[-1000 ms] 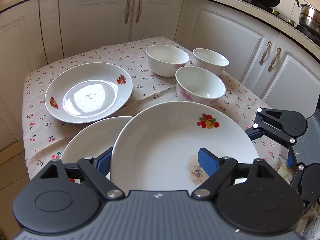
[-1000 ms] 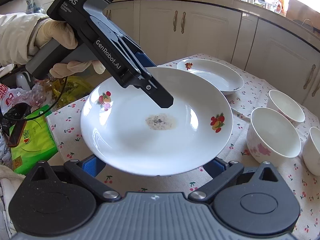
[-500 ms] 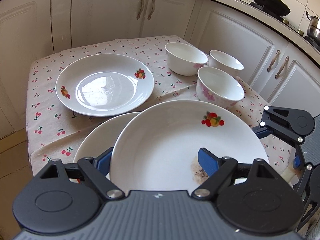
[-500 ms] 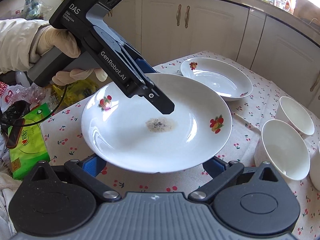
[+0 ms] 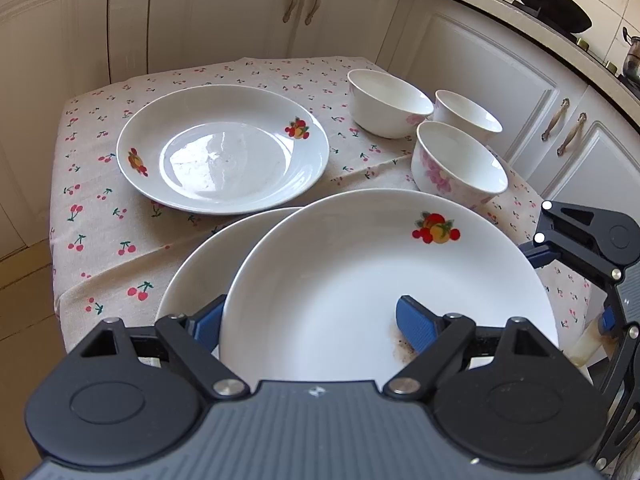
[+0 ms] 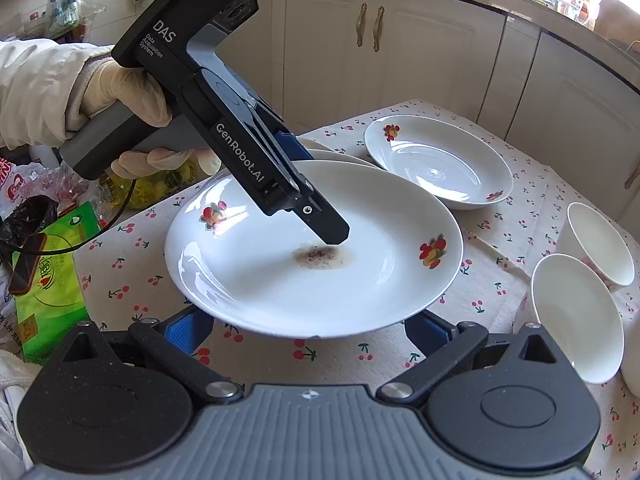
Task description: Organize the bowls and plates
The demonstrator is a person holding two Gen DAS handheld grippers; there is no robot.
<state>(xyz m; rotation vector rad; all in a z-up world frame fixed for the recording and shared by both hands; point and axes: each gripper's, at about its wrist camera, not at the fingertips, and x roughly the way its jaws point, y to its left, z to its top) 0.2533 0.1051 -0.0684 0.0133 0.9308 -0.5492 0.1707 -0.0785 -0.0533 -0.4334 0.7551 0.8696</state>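
A white plate with fruit motifs [image 5: 360, 264] and a brown stain [image 6: 324, 256] is raised above the cherry-print tablecloth [image 5: 100, 208]. My left gripper [image 5: 312, 324] is shut on it, one finger [image 6: 328, 232] inside the dish and the other outside the rim. It partly overlaps a second plate [image 5: 192, 272] lying below. My right gripper [image 6: 306, 328] stands open, its fingers under the plate's near rim. A third plate [image 5: 224, 152] lies further back. Three white bowls [image 5: 390, 104] [image 5: 468, 118] [image 5: 460, 164] stand together at the right.
White cabinets [image 5: 240, 8] close in behind and to the right of the small table. A wok [image 5: 552, 4] sits on the counter. A green packet [image 6: 52, 280] and plastic bags lie off the table's left end, beside a gloved hand [image 6: 120, 96].
Both grippers and the held plate have drifted across the table and slightly down, bringing the far plate and bowls closer in view. The grip on the plate is unchanged.
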